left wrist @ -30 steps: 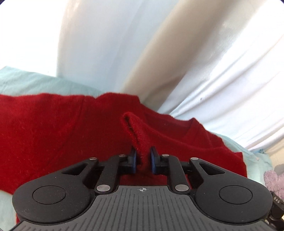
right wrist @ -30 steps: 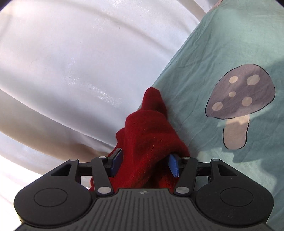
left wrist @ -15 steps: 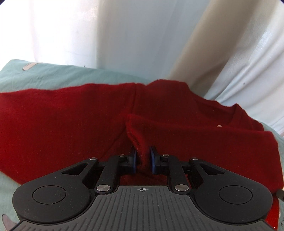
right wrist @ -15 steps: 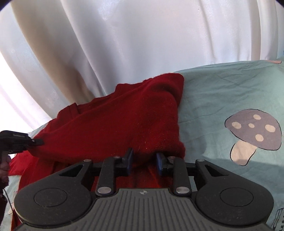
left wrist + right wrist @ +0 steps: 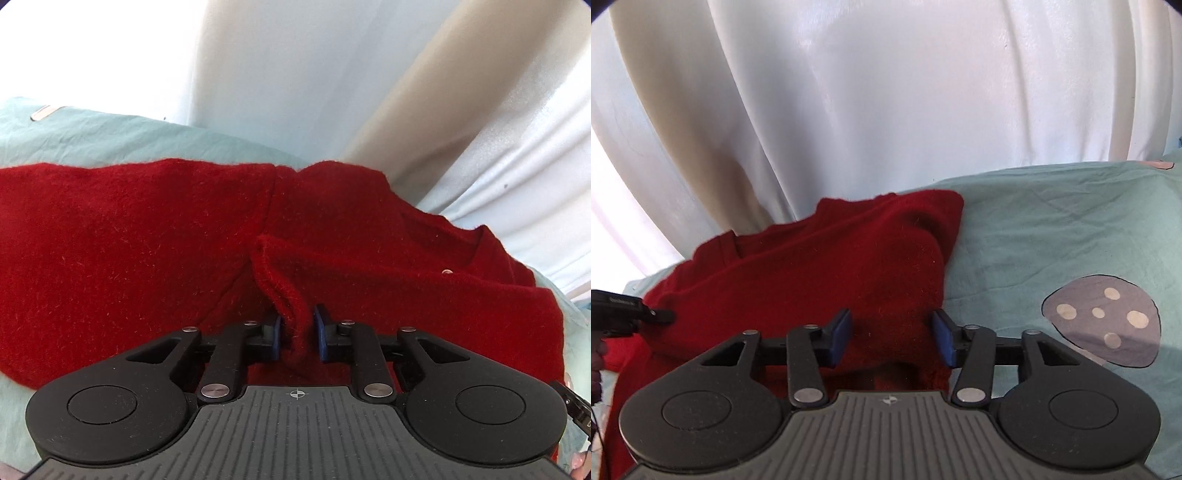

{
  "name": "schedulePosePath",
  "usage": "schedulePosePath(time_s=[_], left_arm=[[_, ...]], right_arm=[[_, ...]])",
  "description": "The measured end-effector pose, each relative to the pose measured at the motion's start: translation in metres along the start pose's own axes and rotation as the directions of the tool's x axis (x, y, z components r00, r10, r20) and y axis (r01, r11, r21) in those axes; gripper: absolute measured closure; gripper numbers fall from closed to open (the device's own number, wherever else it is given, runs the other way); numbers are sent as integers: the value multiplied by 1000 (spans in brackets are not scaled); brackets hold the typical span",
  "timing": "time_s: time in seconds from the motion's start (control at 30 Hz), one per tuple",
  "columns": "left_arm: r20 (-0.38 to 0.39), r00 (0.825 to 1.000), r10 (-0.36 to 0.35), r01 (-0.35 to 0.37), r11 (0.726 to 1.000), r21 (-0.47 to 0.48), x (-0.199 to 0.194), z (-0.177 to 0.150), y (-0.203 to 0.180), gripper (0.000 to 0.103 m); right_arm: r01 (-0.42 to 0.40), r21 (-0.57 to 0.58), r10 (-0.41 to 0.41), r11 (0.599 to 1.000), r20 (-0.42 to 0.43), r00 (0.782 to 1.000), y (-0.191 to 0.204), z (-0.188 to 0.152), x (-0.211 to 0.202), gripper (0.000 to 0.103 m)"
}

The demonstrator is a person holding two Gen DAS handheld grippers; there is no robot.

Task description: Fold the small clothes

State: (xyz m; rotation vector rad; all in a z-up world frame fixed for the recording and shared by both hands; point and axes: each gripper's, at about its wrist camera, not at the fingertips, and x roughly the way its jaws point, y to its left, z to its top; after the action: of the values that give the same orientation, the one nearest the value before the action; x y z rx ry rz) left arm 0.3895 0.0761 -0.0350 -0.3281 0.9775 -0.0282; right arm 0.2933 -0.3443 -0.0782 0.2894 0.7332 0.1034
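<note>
A red knitted garment (image 5: 147, 236) lies on a pale green sheet (image 5: 110, 136). Its near part is folded back over the rest. In the left wrist view my left gripper (image 5: 298, 334) is shut on a raised fold of the garment's edge. In the right wrist view the garment (image 5: 820, 273) lies left of centre, and my right gripper (image 5: 890, 338) is open, its blue pads (image 5: 839, 334) on either side of the garment's right end. The left gripper's black tip (image 5: 646, 314) shows at the far left, at the garment's edge.
A white curtain (image 5: 886, 92) hangs close behind the sheet's far edge. The sheet (image 5: 1052, 229) has a grey mushroom print (image 5: 1104, 325) right of the right gripper. A small silver tag (image 5: 44, 110) lies on the sheet at the far left.
The right gripper has opened and let go of the red garment. The folded part has settled lower on the sheet. The left gripper stays shut on its fold.
</note>
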Motion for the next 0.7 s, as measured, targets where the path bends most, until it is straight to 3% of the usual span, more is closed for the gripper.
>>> schedulePosePath(time_s=[0.1, 0.13, 0.23, 0.3, 0.4, 0.47, 0.53, 0.57, 0.63, 0.7], left_arm=[[3, 1000, 9, -9, 1000, 8, -1, -1, -1, 84], [9, 1000, 7, -7, 1000, 4, -3, -2, -1, 85], [65, 997, -41, 38, 998, 43, -15, -5, -6, 85], [72, 997, -26, 21, 997, 70, -15, -6, -8, 84], [13, 999, 45, -46, 997, 59, 2, -6, -2, 78], [40, 998, 46, -48, 998, 44, 0, -7, 0, 74], [68, 995, 72, -75, 996, 48, -7, -9, -2, 51], [85, 994, 62, -66, 996, 52, -11, -10, -2, 49], [92, 995, 23, -28, 998, 49, -18, -11, -2, 30], [93, 995, -17, 13, 999, 37, -20, -12, -3, 21]], right_arm=[[54, -96, -54, 994, 3, 999, 11, -4, 14, 68], [66, -119, -65, 991, 10, 998, 12, -4, 14, 80], [120, -176, -113, 977, 49, 992, 15, -3, 8, 94], [157, -183, -148, 970, 63, 987, 13, -4, 5, 95], [186, -192, -179, 964, 50, 983, 10, -9, 13, 95], [214, -250, -208, 944, 51, 977, 18, -10, 17, 94], [230, -280, -228, 932, 41, 973, 24, -8, 16, 93], [236, -280, -234, 931, 42, 971, 27, -7, 13, 93], [230, -281, -217, 932, 76, 973, 34, -6, 2, 93], [217, -304, -189, 928, 121, 975, 42, -10, -6, 90]])
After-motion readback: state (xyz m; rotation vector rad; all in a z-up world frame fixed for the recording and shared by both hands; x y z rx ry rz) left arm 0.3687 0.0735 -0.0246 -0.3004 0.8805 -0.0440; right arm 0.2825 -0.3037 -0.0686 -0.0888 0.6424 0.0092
